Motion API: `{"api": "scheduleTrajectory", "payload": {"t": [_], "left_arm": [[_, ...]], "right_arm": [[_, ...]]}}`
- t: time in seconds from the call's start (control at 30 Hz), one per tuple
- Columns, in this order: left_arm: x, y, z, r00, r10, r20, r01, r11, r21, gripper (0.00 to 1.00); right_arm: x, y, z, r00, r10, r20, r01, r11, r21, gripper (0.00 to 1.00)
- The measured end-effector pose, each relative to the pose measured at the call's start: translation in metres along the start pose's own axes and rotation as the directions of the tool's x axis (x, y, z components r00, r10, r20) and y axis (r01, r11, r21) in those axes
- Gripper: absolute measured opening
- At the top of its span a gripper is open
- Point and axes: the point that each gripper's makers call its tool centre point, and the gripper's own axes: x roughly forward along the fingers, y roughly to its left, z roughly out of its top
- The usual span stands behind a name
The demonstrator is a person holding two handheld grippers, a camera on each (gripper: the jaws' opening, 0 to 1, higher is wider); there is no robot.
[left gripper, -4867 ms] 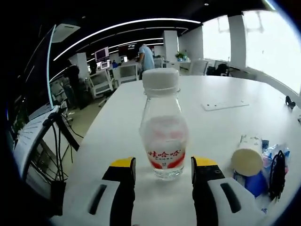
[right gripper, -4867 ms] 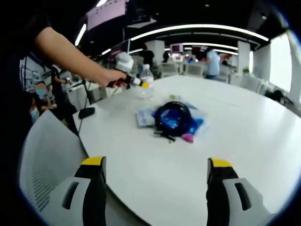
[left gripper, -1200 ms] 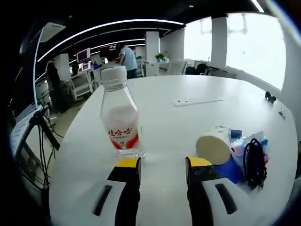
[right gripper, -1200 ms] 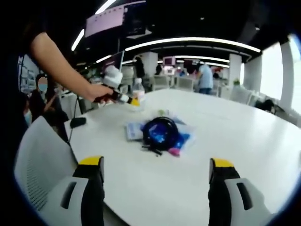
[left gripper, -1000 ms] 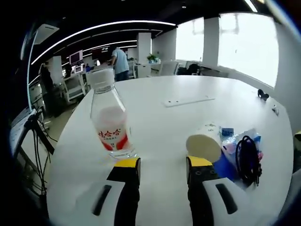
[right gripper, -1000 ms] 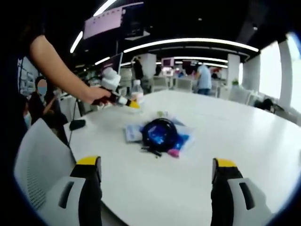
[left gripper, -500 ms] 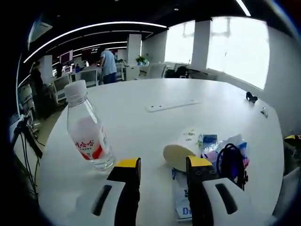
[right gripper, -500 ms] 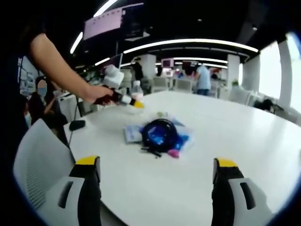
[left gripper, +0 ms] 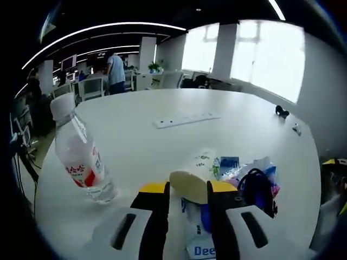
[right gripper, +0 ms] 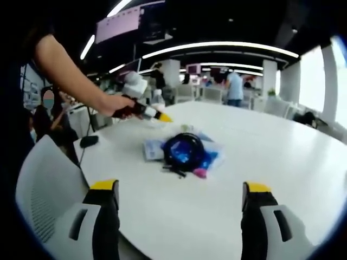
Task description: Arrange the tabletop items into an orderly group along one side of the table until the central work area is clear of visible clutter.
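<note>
Left gripper view: left gripper (left gripper: pixel 187 189) has its yellow-tipped jaws narrowed around the near end of a paper cup (left gripper: pixel 191 181) that lies on its side. Jaws look close to the cup's rim on both sides; can't tell if they're actually pressing it yet. Cup sits at the edge of a clutter pile: a blue-printed packet (left gripper: pixel 196 238) under it, a black cable coil (left gripper: pixel 256 187) and other blue/white wrappers just beside it. Water bottle (left gripper: pixel 81 154) with red label stands upright, apart from the pile, near the table (left gripper: pixel 162 103) edge. A white power strip (left gripper: pixel 184 119) lies further out on the bare surface.

Right gripper view: right gripper (right gripper: pixel 179 200) hangs wide open over the near table edge, holding nothing, well short of the pile. The left gripper (right gripper: pixel 143 112) is over the far side of the heap, in the person's hand (right gripper: pixel 111 103).

Step, as I read it: the cup looks like the item in hand. Next move calls for a firm but light squeeze, since a paper cup probably crushes easily, then a lift clear of the packet and a set-down next to the bottle. Risk: dragging the packet along.
</note>
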Motion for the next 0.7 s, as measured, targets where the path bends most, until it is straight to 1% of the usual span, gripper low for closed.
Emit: {"api": "scheduleTrajectory", "payload": {"t": [0.03,0.1,0.33,0.4,0.5,0.63,0.7], "left_arm": [[0.001,-0.002,0.001,1.0,-0.005,0.004,0.005,1.0,-0.011,0.27],[0.003,-0.006,0.003,1.0,-0.007,0.01,0.007,1.0,-0.01,0.26],[0.011,-0.015,0.004,1.0,-0.017,-0.003,0.017,1.0,-0.023,0.23],[0.015,-0.017,0.001,1.0,-0.018,-0.015,0.017,0.999,-0.032,0.2],[0.018,-0.021,-0.005,0.999,-0.018,-0.037,0.015,0.998,-0.068,0.18],[0.02,-0.027,-0.002,0.999,-0.015,-0.039,0.013,0.998,-0.066,0.12],[0.02,-0.029,-0.001,0.999,-0.015,-0.049,0.012,0.998,-0.059,0.08]], "right_arm": [[0.0,0.0,-0.001,1.0,0.001,-0.004,-0.001,1.0,0.001,0.91],[0.0,0.001,-0.001,1.0,0.007,-0.008,-0.007,1.0,0.002,0.91],[0.0,0.003,-0.003,1.0,0.019,-0.016,-0.018,1.0,0.004,0.88],[0.0,0.003,-0.003,1.0,0.02,-0.017,-0.02,1.0,0.006,0.87],[0.0,0.003,-0.005,1.0,0.019,-0.025,-0.019,1.0,0.007,0.87],[0.001,0.005,-0.008,0.999,0.027,-0.041,-0.027,1.0,0.007,0.86],[0.001,0.007,-0.009,0.998,0.036,-0.045,-0.035,0.999,0.007,0.86]]}}
